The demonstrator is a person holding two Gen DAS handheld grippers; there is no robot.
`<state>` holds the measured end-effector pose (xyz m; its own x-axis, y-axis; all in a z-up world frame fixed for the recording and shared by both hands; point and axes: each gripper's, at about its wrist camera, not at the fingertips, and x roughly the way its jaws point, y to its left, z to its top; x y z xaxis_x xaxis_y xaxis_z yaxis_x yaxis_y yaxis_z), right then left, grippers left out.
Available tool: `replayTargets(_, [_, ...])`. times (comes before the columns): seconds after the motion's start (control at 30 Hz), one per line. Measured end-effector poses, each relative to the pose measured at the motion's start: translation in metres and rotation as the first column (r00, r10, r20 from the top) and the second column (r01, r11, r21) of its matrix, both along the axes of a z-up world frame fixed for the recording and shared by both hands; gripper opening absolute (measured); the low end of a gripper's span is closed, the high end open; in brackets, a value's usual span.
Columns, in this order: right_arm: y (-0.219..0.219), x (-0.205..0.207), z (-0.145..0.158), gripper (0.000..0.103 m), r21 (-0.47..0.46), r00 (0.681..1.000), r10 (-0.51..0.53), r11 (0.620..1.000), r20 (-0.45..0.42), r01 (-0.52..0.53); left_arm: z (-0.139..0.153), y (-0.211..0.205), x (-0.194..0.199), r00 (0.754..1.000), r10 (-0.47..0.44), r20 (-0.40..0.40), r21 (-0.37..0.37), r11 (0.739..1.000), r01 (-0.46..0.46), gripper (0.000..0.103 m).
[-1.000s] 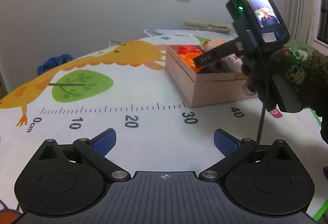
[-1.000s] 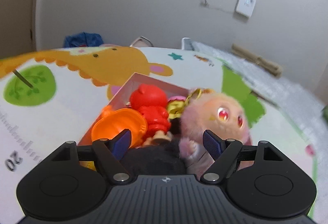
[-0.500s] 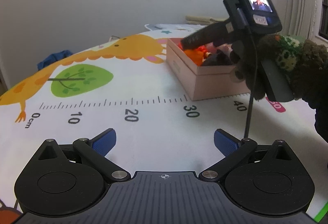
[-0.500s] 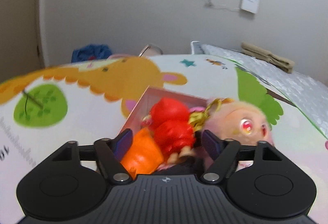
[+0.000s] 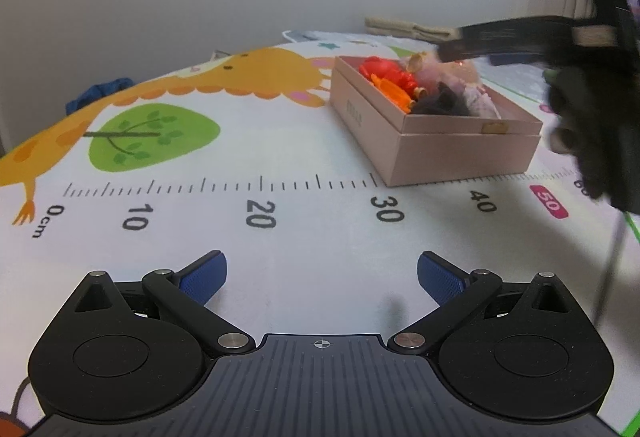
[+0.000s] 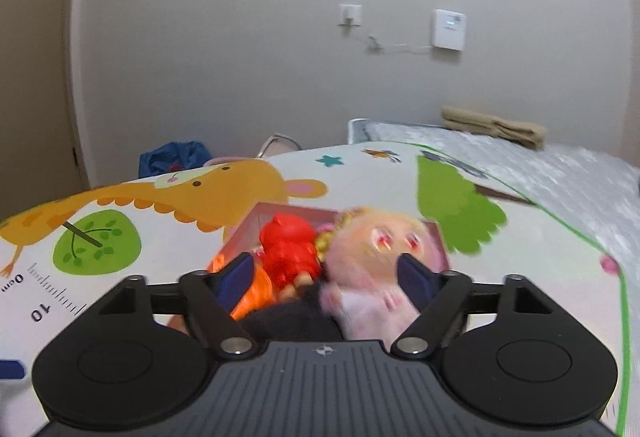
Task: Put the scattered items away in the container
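A pink cardboard box (image 5: 460, 153) stands on the play mat at about the 30 to 45 cm marks. Inside lie a red figure (image 5: 380, 71), an orange piece (image 5: 394, 93), a dark plush (image 5: 440, 103) and a pink furry doll (image 5: 452, 71). My left gripper (image 5: 322, 277) is open and empty, low over bare mat in front of the box. My right gripper (image 6: 326, 275) is open and empty above the box, looking down on the red figure (image 6: 290, 249), the orange piece (image 6: 256, 291) and the pink furry doll (image 6: 380, 249). In the left wrist view it appears blurred, held by a gloved hand (image 5: 592, 125).
The mat (image 5: 240, 165) carries a giraffe print, a green tree and a ruler scale. A blue bundle (image 6: 172, 157) and a wire-framed object lie at the far mat edge by the wall. Folded beige cloth (image 6: 494, 127) rests at the far right. A cable (image 5: 608, 269) hangs from the right device.
My right gripper rose and drew back from the box, staying open. My left gripper dropped lower and tilted toward the mat, so the box is now in full view.
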<state>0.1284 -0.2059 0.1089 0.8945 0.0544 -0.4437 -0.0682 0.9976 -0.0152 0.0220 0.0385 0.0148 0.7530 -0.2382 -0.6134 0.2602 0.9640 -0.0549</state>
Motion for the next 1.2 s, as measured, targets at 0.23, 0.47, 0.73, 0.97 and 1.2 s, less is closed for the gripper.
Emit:
replayTargets(0.23, [-0.015,-0.073,-0.039,0.103,0.002,0.989,-0.134,0.991,-0.058,0.134,-0.005,-0.023,0.022,1.000,0.022,0.012,-0.028,0.999,-0.022,0.103])
replayTargets(0.47, [-0.037,-0.075,-0.079,0.103,-0.047,0.936,-0.257,0.966,-0.240,0.253,-0.016,-0.061,0.035,0.997,0.081,0.009,0.029,0.996,-0.081,0.103])
replayTargets(0.73, [-0.034,-0.059,-0.086,0.103,-0.096,0.954,-0.225,0.973,-0.198,0.209,-0.022,-0.071,0.035,0.994,0.106,-0.009,0.077,0.991,-0.105,0.103])
replayTargets(0.97, [-0.058,-0.055,-0.090,0.103,0.068,0.949,-0.188,0.975,-0.254,0.211,-0.023,-0.069,0.035,0.994,0.105,-0.006,0.079,0.991,-0.104,0.103])
replayTargets(1.2, [-0.054,-0.056,-0.090,0.103,0.053,0.949,-0.192,0.976,-0.251,0.212,-0.022,-0.069,0.034,0.994,0.105,-0.006,0.078,0.991,-0.104,0.103])
